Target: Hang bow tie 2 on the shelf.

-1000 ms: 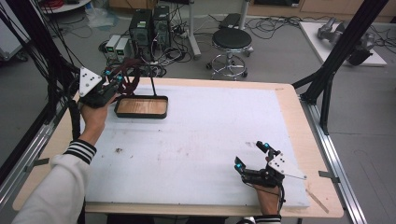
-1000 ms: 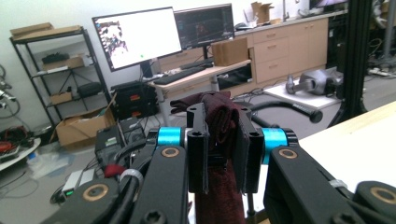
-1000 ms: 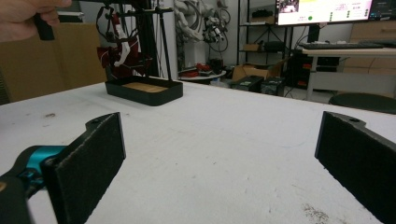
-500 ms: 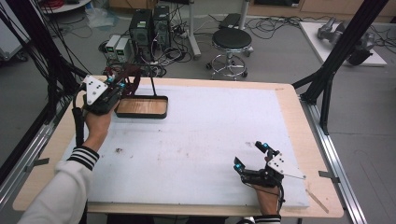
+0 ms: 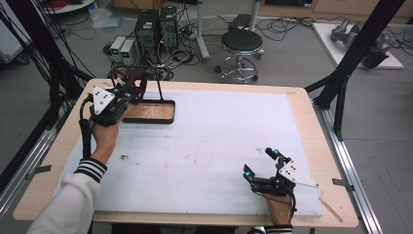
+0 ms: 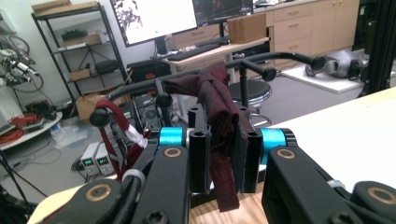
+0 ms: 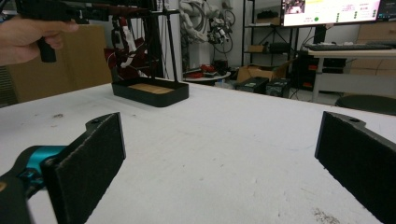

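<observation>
- Left gripper [image 6: 223, 158] is pinching a dark red strip of cloth [image 6: 219, 116] between its pads; in the left gripper view the cloth is draping over a black arm of the stand [image 6: 261, 58] and hanging down past the jaws.
- The stand [image 5: 158, 95] is sitting on its wooden-floored tray base [image 5: 148, 113] at the table's far left corner, seen from the high view; more red cloth, one piece with white bands [image 6: 123, 133], is hanging from a neighbouring arm.
- Step in hand, as I judge it: taking this strip off its arm, or settling it there. The grip is set, but the cloth is not yet free of the bar.
- Right gripper [image 5: 265, 163] is resting on the white table cover [image 5: 219, 146] near the front right, jaws spread wide, nothing between them, well apart from the stand.
- Next move likely calls for lifting the strip up and along the arm toward its knobbed tip, clear of the neighbouring cloth.
- Risk: the fabric snagging on the knob or tipping the light stand.
</observation>
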### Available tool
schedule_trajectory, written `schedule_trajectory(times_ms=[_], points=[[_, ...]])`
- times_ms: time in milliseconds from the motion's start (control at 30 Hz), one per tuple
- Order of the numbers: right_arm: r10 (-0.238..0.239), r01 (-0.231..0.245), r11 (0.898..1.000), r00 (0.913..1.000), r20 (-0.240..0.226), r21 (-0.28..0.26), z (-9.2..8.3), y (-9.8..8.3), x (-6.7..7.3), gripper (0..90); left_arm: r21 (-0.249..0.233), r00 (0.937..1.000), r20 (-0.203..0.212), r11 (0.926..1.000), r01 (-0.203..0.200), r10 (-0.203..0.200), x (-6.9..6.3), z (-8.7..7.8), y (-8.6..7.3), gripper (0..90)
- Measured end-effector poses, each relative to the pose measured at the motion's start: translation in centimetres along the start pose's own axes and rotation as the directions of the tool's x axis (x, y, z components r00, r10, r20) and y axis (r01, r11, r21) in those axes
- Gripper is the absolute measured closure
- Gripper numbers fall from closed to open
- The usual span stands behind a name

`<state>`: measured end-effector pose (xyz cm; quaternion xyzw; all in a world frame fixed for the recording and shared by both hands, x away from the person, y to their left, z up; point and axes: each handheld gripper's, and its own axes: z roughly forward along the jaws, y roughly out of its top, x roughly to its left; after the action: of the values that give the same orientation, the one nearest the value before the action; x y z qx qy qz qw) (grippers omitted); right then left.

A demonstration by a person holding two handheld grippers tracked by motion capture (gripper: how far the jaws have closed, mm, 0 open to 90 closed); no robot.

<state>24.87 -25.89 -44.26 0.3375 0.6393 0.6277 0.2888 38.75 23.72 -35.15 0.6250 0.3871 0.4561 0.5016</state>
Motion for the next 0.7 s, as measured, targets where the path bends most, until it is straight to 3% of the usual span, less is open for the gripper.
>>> schedule_trajectory(times_ms=[333, 467, 600, 700], points=[[0.003, -0.003, 1.0, 1.0, 0.003, 0.0, 0.1, -0.1, -0.1, 0.7, 0.04, 0.9999, -0.002, 0.9991, 0.015, -0.015, 0.2, 0.4, -1.2, 79.6], [-0.001, 0.001, 1.0, 1.0, 0.003, -0.004, 0.0, 0.0, -0.2, 0.7, 0.04, 0.9995, -0.01, 0.9987, 0.03, -0.03, 0.5, 0.5, -1.7, 79.7], [0.004, -0.004, 1.0, 1.0, 0.005, 0.003, 0.1, -0.1, -0.1, 0.7, 0.053, 0.997, -0.022, 0.9957, 0.075, -0.074, 0.9, 0.7, -2.3, 79.8], [0.002, -0.002, 1.0, 1.0, 0.002, 0.006, 0.2, -0.1, 0.0, 0.7, 0.06, 0.9975, -0.017, 0.9958, 0.07, -0.069, 0.9, 0.9, -2.6, 79.8]])
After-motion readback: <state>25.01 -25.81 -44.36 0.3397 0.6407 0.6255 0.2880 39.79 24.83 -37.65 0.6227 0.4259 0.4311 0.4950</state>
